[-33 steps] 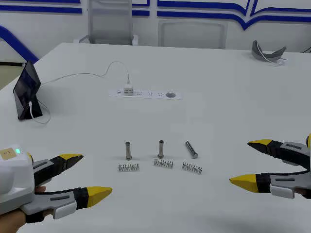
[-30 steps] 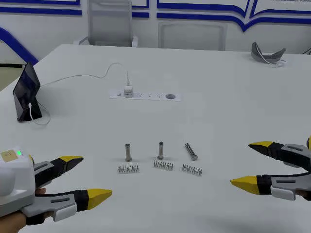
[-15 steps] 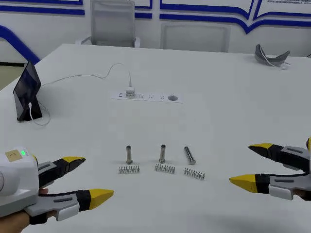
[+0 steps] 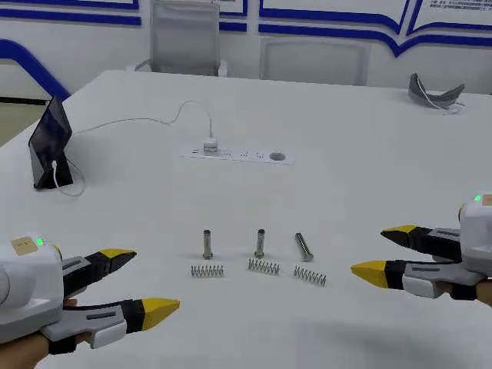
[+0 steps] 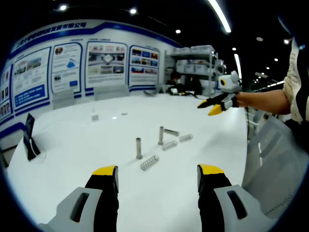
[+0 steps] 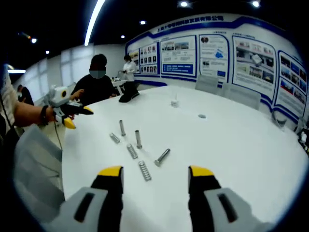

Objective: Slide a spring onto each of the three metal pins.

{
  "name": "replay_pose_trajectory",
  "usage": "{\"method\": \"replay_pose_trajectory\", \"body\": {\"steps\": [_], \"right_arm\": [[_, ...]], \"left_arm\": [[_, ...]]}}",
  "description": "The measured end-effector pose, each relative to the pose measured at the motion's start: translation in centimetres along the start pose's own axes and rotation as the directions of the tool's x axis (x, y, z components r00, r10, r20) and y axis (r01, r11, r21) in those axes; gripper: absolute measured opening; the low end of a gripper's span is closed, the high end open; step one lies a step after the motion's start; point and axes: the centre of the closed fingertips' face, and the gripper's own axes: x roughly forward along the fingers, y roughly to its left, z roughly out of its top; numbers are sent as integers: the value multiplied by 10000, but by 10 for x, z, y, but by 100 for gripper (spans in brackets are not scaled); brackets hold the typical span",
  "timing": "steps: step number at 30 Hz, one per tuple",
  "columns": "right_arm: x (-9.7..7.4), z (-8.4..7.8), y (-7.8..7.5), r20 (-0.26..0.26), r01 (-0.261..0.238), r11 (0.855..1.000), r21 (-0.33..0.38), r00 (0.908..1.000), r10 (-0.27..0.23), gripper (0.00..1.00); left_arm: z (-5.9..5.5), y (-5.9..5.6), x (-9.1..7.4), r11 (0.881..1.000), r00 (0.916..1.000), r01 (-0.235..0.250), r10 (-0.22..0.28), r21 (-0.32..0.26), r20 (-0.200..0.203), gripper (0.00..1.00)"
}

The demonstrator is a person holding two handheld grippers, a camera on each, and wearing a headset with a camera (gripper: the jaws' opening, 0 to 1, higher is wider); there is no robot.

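Note:
Three metal pins sit mid-table: the left pin [image 4: 207,244] and middle pin [image 4: 260,243] stand upright, the right pin [image 4: 304,247] lies on its side. In front of each lies a spring: left spring [image 4: 207,270], middle spring [image 4: 264,266], right spring [image 4: 310,275]. My left gripper [image 4: 147,283] hovers open at the lower left, empty. My right gripper [image 4: 383,251] hovers open to the right of the pins, empty. In the left gripper view the pins [image 5: 138,148] and a spring [image 5: 149,162] lie ahead. The right gripper view has a spring [image 6: 144,170] and the lying pin [image 6: 161,157] just ahead.
A white power strip [image 4: 234,154] with a plugged charger and cable lies farther back. A dark tablet [image 4: 51,142] stands at the left edge. A grey headset [image 4: 435,93] rests far right. Two chairs [image 4: 184,37] stand behind the white table [image 4: 369,169]. People [image 6: 99,79] sit beyond.
My right gripper has moved a little left toward the pins. The head camera has shifted, so the whole scene sits slightly lower and to the right. Pins and springs lie as before.

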Motion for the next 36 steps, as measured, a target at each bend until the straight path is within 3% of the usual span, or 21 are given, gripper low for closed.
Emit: {"method": "replay_pose_trajectory", "body": {"steps": [7, 16, 23, 31, 36], "right_arm": [[23, 14, -9, -346, 327, 9995, 7, 9989, -326, 49], [62, 15, -18, -1094, 504, 9983, 291, 9929, -469, 38], [92, 6, -25, -1798, 807, 9960, 372, 9810, -728, 31], [124, -3, -27, -2445, 742, 9957, 557, 9679, -585, 27], [136, -13, -30, -2973, 985, 9920, 790, 9522, -709, 24]], "left_arm": [[-1, 0, 3, 10000, 10000, -12, 13, -68, 39, 67], [-2, 2, 4, 9999, 10000, -28, 29, -119, 43, 66], [-7, 3, 2, 9999, 9999, -59, 57, -154, -101, 65], [-9, 7, 7, 9997, 9998, -108, 105, -239, -155, 65], [-11, 7, 12, 9996, 9997, -49, 43, -284, -220, 64]]}}
